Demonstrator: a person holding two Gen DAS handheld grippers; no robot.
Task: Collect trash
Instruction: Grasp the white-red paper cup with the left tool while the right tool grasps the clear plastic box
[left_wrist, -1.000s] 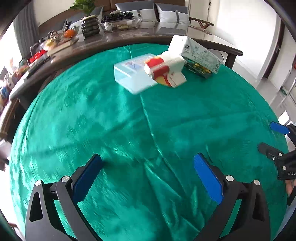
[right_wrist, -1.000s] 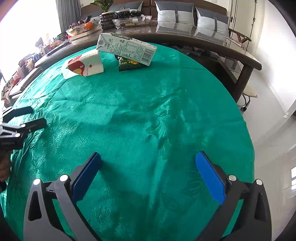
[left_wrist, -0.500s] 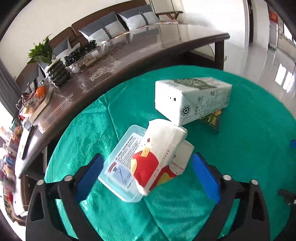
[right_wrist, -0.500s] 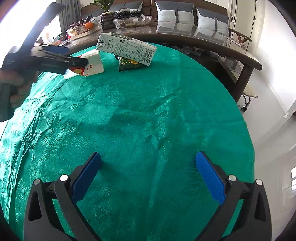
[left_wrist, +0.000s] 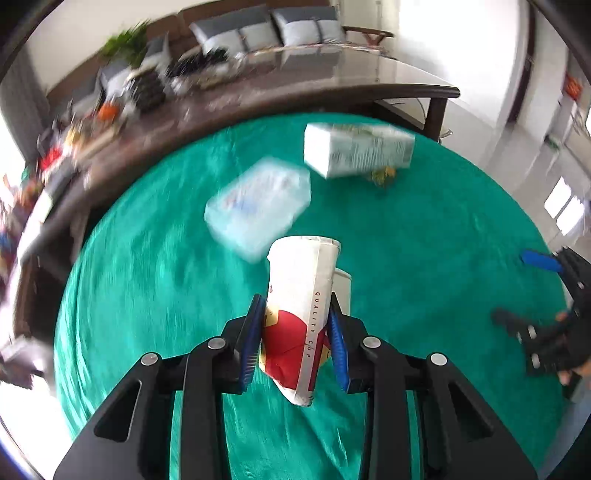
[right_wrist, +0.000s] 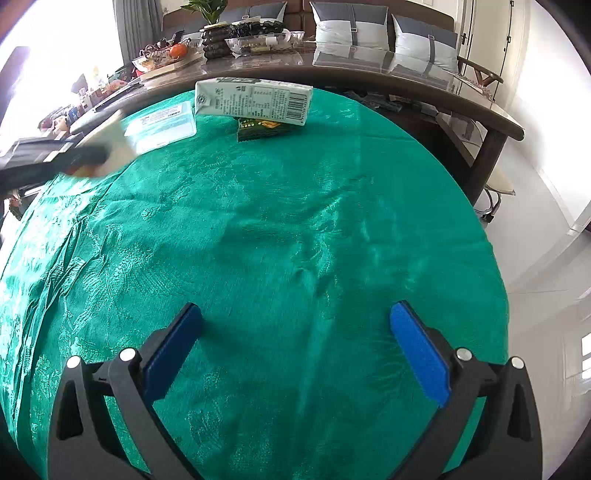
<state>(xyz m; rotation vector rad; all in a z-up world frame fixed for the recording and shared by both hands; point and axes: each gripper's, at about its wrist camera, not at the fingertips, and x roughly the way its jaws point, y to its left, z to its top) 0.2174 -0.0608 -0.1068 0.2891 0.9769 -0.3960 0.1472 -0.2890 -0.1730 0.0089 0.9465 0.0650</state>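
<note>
Carton (right_wrist: 254, 100) lies atop packet (right_wrist: 263, 129).

1. Left gripper (left_wrist: 297, 341): jaws just closed, pads pressing a crumpled red-and-white paper cup (left_wrist: 301, 314).
2. Clear plastic box (left_wrist: 258, 206) and milk carton (left_wrist: 356, 153) lie beyond on the green table (left_wrist: 147, 295), blurred.

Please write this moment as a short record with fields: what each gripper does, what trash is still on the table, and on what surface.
left gripper: jaws have just been closing, now shut on the crushed paper cup, held above the cloth
right gripper: open, nothing between its jaws, over bare cloth
surface: round table with green tablecloth
trash left on table: white carton lying on its side; dark green wrapper partly under it; clear plastic box
behind: long dark table with food and clutter
</note>
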